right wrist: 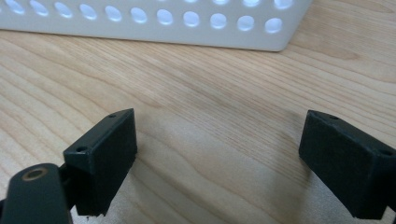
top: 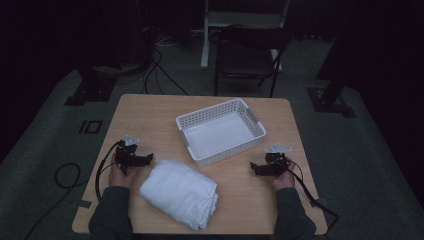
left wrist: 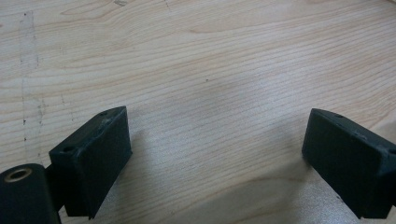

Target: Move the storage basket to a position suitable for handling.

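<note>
A folded white towel (top: 180, 193) lies on the wooden table (top: 150, 112) near its front edge, between the two hands. Behind it and a little to the right stands an empty white perforated basket (top: 220, 131). My left gripper (top: 148, 158) rests on the table just left of the towel, its jaws pointing right, open with bare wood between them (left wrist: 217, 135). My right gripper (top: 254, 168) rests right of the towel, just in front of the basket's near right corner, open and empty (right wrist: 217, 140). The basket's holed wall (right wrist: 154, 21) runs across the top of the right gripper view.
A dark chair (top: 250, 55) stands beyond the table's far edge. Cables (top: 160, 70) and stand bases (top: 85, 92) lie on the grey floor around it. A cable (top: 312, 195) trails from the right gripper over the table's front right corner.
</note>
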{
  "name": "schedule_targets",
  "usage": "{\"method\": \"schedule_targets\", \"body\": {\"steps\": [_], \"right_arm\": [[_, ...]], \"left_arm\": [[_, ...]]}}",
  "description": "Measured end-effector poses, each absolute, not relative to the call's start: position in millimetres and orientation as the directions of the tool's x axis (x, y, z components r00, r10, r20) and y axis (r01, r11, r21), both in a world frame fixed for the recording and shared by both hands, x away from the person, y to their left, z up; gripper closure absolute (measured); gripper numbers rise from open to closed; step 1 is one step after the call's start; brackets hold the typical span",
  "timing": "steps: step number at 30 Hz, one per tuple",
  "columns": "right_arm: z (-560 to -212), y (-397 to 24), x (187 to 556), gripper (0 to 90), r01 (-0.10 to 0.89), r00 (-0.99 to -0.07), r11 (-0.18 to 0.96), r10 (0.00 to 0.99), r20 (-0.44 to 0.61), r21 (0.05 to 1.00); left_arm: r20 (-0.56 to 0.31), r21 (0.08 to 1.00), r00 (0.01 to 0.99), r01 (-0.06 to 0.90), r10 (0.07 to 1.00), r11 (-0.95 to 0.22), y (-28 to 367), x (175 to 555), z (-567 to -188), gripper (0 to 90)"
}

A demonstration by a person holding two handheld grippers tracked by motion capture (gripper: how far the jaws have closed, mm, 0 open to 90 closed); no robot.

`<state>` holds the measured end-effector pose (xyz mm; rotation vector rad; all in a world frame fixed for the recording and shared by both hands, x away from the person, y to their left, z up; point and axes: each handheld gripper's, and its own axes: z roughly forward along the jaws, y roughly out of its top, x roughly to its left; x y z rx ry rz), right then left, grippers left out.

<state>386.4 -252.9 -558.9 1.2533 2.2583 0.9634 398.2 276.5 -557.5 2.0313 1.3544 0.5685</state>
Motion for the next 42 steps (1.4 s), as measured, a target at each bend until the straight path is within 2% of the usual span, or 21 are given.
{"method": "schedule_targets", "body": {"steps": [14, 21, 24, 25, 27, 28, 29, 32, 33, 35, 42], "right_arm": [[-558.3, -253.0, 385.8, 15.3, 0.581, -0.538, 0.370, 0.843, 0.001, 0.725], [-550.9, -256.2, 388.7, 28.6, 0.593, -0.504, 0.327, 0.863, 0.023, 0.736], [-546.9, -256.9, 389.2, 30.5, 0.582, -0.499, 0.312, 0.866, 0.027, 0.751], [-544.9, -257.6, 389.4, 31.4, 0.578, -0.496, 0.306, 0.868, 0.027, 0.757], [-539.5, -258.9, 390.1, 32.7, 0.567, -0.489, 0.299, 0.872, 0.022, 0.767], [-539.5, -258.9, 390.1, 32.7, 0.567, -0.489, 0.299, 0.872, 0.022, 0.767], [-536.8, -259.6, 390.3, 33.2, 0.566, -0.486, 0.291, 0.874, 0.026, 0.772], [-534.4, -260.1, 390.4, 34.1, 0.561, -0.483, 0.290, 0.875, 0.022, 0.775], [-531.9, -260.3, 390.6, 34.6, 0.557, -0.481, 0.290, 0.877, 0.017, 0.778], [-529.2, -260.2, 390.7, 34.7, 0.555, -0.478, 0.292, 0.879, 0.011, 0.779], [-521.2, -260.9, 391.7, 34.7, 0.543, -0.465, 0.291, 0.885, -0.007, 0.787]], "left_arm": [[0.011, 0.702, 0.380, 0.656, 0.925, -0.278, 276.5, 398.5, -557.5, 7.8], [0.010, 0.698, 0.373, 0.662, 0.928, -0.274, 274.7, 405.6, -556.8, 7.7], [0.011, 0.687, 0.354, 0.677, 0.935, -0.264, 272.3, 409.5, -555.1, 8.2], [0.010, 0.689, 0.344, 0.678, 0.939, -0.256, 271.8, 409.8, -553.8, 10.9], [0.010, 0.681, 0.302, 0.696, 0.953, -0.228, 269.5, 411.4, -551.1, 23.2], [0.008, 0.677, 0.292, 0.702, 0.956, -0.220, 268.4, 412.0, -549.9, 23.2], [0.008, 0.676, 0.290, 0.704, 0.957, -0.219, 268.0, 412.2, -548.8, 32.7], [0.006, 0.671, 0.281, 0.710, 0.960, -0.212, 267.0, 412.8, -547.4, 34.9], [0.006, 0.667, 0.278, 0.715, 0.961, -0.211, 266.6, 412.3, -546.5, 39.8], [0.002, 0.659, 0.285, 0.721, 0.959, -0.216, 265.3, 410.8, -544.7, 42.5], [0.000, 0.736, 0.322, 0.641, 0.947, -0.218, 254.4, 399.1, -520.3, 40.4]]}}
